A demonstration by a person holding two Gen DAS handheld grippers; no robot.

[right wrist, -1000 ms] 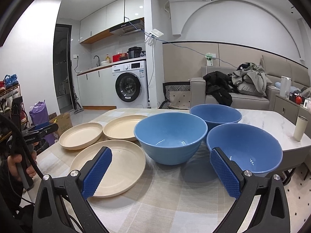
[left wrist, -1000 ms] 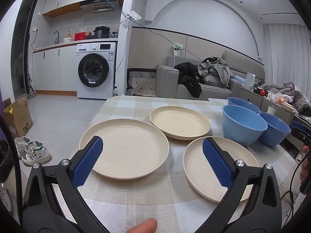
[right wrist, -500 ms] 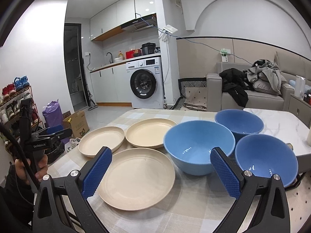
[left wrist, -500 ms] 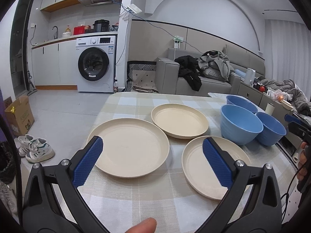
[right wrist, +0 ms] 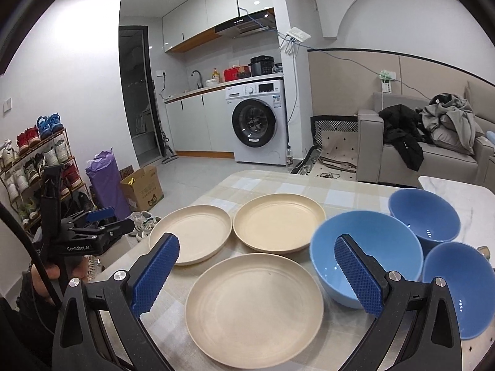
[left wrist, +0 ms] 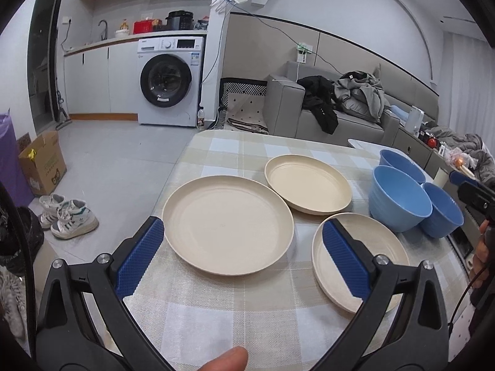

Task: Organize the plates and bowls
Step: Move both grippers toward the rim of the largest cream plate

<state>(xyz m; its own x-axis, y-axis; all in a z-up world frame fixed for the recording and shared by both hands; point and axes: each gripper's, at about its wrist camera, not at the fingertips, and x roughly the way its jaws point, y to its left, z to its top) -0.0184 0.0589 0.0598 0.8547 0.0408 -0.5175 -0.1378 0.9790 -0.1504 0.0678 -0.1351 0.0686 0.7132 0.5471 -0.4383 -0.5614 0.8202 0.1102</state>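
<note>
Left gripper [left wrist: 243, 255] spread wide, empty, above a beige plate [left wrist: 227, 224] mid-frame; right gripper [right wrist: 255, 273] likewise gaping over another plate [right wrist: 253, 307] at lower centre.

Three plates [right wrist: 254, 307] lie left of three bowls [right wrist: 365, 256] on the table [left wrist: 247, 324].

Both wrist views look forward and down from close above the checked-cloth surface [left wrist: 216, 315], the left from its left end, the right from nearer. Both share three round cream plates [left wrist: 227, 224] [right wrist: 253, 307].
</note>
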